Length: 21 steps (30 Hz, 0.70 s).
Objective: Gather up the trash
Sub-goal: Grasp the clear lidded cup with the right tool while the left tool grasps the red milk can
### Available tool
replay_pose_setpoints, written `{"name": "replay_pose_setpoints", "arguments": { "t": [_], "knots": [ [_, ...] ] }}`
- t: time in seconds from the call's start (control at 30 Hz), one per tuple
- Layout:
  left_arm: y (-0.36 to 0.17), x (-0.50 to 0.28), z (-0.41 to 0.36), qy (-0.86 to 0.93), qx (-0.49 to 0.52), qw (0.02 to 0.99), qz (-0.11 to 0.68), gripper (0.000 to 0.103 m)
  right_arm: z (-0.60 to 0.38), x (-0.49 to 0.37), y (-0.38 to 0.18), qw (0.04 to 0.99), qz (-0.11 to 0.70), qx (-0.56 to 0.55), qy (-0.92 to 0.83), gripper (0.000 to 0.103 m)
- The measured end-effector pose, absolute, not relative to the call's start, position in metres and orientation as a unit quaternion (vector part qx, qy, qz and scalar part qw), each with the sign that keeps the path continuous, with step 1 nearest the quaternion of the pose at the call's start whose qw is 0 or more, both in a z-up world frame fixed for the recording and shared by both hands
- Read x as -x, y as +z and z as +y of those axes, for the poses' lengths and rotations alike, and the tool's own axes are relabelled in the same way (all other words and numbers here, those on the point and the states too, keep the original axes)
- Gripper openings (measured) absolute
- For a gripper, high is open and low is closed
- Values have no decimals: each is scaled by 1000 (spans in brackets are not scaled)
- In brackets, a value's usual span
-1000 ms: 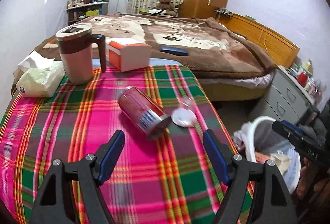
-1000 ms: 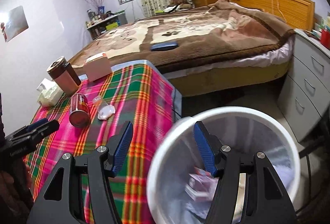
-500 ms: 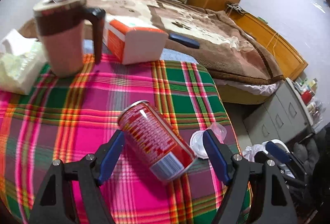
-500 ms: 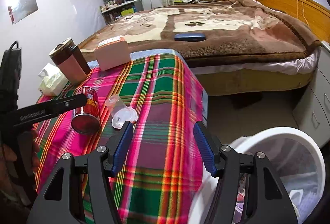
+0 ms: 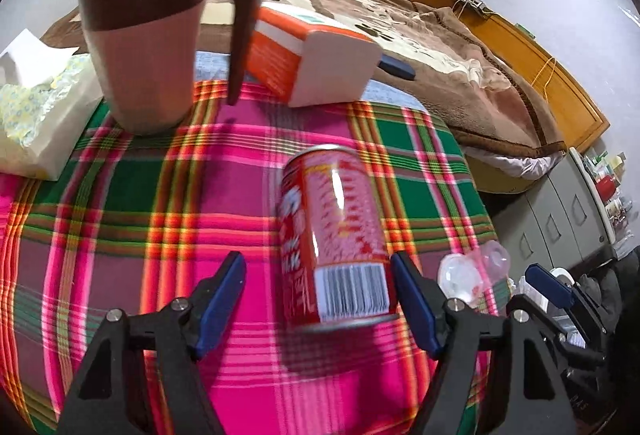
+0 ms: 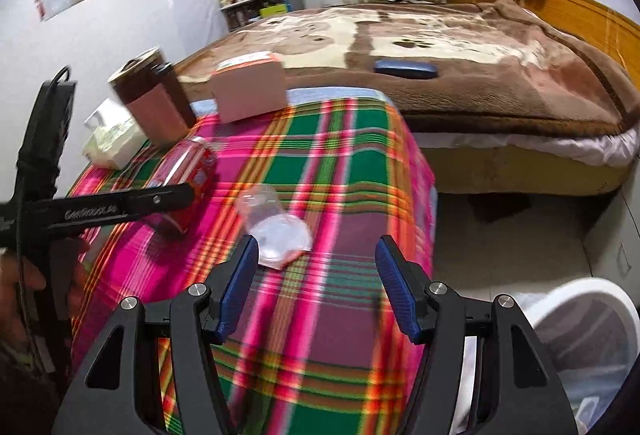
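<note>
The left gripper (image 5: pixel 318 295) has been brought closer, jaws apart around the red metal can (image 5: pixel 334 235) lying on the plaid-covered tabletop (image 5: pixel 120 219); centring is advised before closing, lest it roll.

Plaid-clothed table (image 5: pixel 120 219) bearing red can (image 5: pixel 334 235), plastic cup (image 6: pixel 272 225), mug (image 5: pixel 144 47), box (image 5: pixel 316 59), tissues (image 5: pixel 36 115).

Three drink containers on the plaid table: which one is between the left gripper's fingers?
The red can, lying on its side inside the open left gripper. The clear plastic cup lies outside it; the brown lidded mug stands behind.
</note>
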State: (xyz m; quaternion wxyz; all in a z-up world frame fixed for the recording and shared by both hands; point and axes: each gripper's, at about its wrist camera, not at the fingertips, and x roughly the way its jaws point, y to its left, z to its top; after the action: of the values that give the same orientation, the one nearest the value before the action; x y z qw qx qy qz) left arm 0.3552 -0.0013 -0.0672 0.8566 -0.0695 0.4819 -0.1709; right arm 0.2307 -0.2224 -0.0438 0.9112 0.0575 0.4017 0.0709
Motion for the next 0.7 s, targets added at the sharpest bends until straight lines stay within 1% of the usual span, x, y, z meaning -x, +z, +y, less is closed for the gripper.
{"name": "replay_pose_setpoints", "arguments": {
  "t": [0.27, 0.5, 0.53, 0.6, 0.67, 0.7],
  "knots": [
    [-66, -368, 4, -184, 79, 853, 481, 75, -203, -252, -52, 904, 418, -33, 86, 62],
    [-69, -378, -6, -187, 58, 854, 483, 75, -201, -261, -54, 903, 420, -30, 82, 61],
    [-69, -378, -8, -185, 53, 855, 481, 75, -199, -261, -53, 904, 419, -22, 78, 59],
    [-69, -378, -9, -178, 47, 859, 477, 75, -195, -262, -55, 904, 419, -10, 80, 48],
    [-69, -378, -10, -181, 47, 860, 475, 67, -193, -263, -55, 904, 420, -5, 79, 43],
    [-69, -379, -10, -182, 47, 859, 476, 64, -194, -263, -55, 904, 420, -7, 79, 37]
  ]
}}
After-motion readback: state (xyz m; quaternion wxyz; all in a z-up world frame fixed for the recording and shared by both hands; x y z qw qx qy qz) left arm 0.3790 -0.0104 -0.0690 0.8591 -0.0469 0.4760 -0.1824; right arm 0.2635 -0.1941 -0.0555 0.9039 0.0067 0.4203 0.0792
